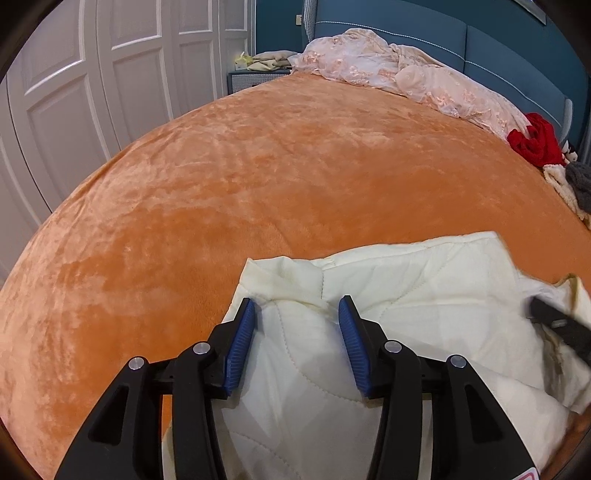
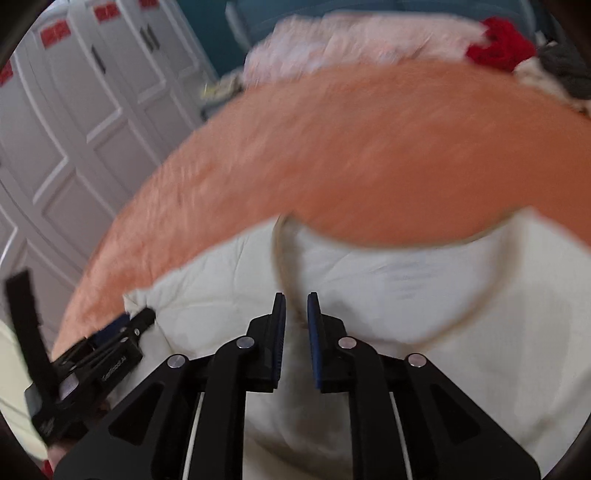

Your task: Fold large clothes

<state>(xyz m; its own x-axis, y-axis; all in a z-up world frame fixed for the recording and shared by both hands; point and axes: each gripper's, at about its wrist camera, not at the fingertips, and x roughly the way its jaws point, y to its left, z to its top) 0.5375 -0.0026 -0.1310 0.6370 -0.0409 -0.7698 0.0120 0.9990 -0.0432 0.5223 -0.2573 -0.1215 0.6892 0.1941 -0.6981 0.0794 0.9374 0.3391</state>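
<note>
This is a bedroom in a home. A wide bed (image 1: 258,177) fills most of both views, covered by a plush orange blanket, with a padded teal headboard (image 1: 461,40) against the far wall. Along the head of the bed lies a rumpled pale pink lace cover (image 1: 399,74), and at the right end a heap of clothing — a red knit garment (image 1: 535,140) among cream and grey pieces. Beside the bed stands a small blue nightstand (image 1: 247,79) with folded cloth on top. White panelled wardrobe doors (image 1: 110,74) run along the left wall — in the right wrist view they carry red stickers (image 2: 55,33) near the top.
</note>
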